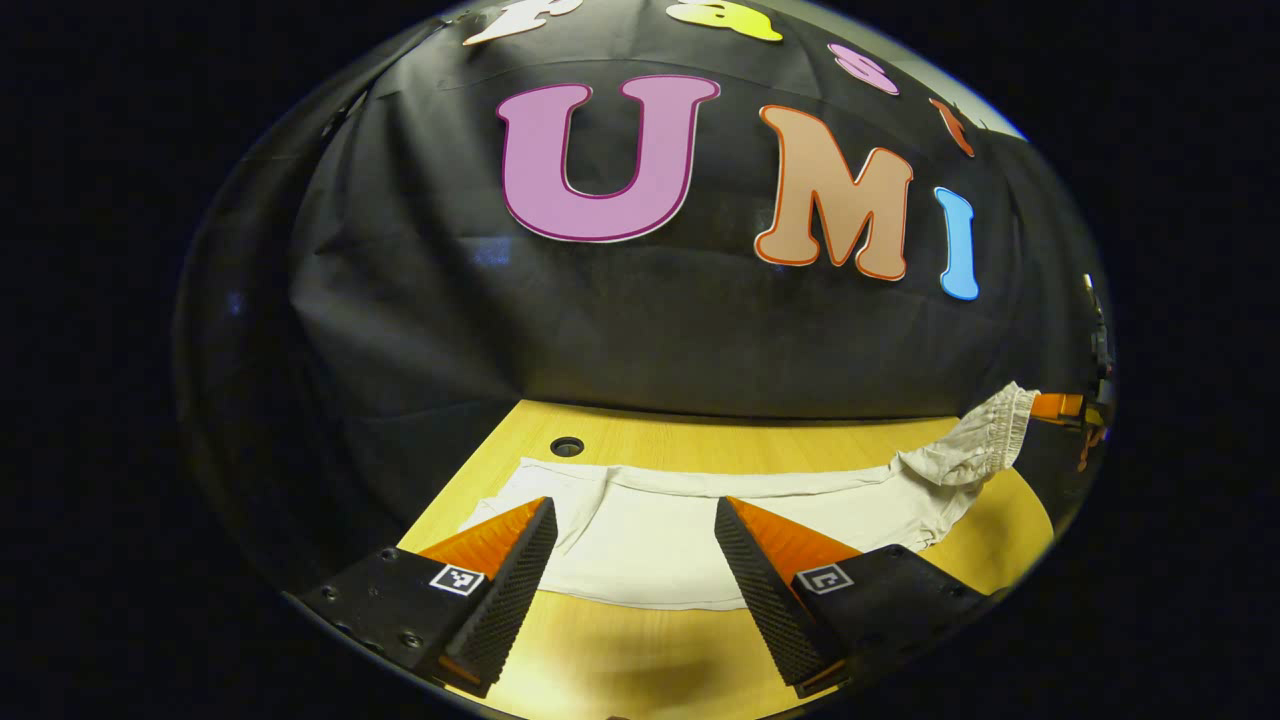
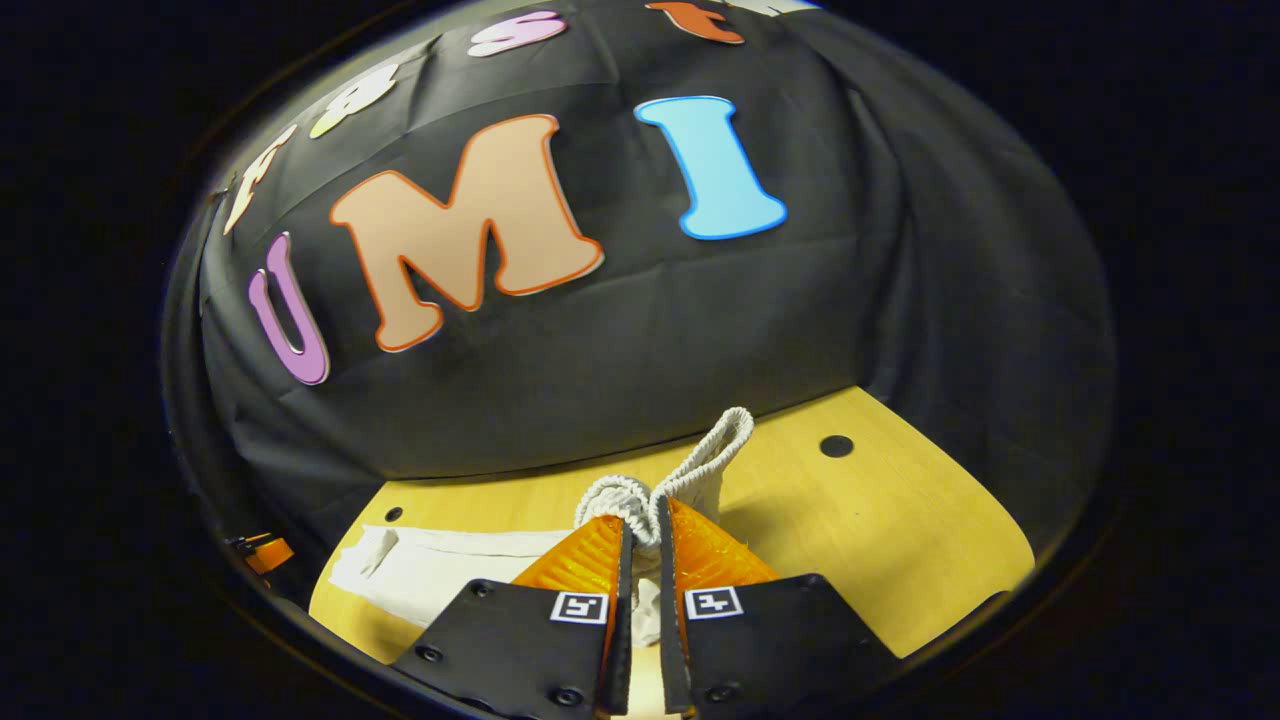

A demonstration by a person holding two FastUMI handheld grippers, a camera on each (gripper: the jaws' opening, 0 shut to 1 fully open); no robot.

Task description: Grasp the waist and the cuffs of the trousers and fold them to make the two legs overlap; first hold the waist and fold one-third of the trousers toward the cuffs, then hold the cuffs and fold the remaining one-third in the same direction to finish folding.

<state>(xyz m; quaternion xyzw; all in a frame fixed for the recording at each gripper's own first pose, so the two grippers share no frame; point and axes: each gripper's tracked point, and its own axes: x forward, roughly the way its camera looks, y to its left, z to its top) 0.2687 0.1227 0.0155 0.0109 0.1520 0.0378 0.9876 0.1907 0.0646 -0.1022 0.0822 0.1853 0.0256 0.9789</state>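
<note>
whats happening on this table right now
A person with a gripper in each hand is folding white trousers on a wooden table. The right gripper is shut on the elastic waist, lifting that end off the table. The left gripper is open over the other end of the trousers, which lies flat; it grips nothing yet. No fold looks finished.

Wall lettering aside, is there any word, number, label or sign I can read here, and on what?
No readable words or numbers.
Left gripper: square black-and-white coded markers on its fingers, showing a pattern, not text.
Right gripper: same kind of coded markers, also a pattern, not text.
Trousers: plain cloth, no print or tag seen.
</note>
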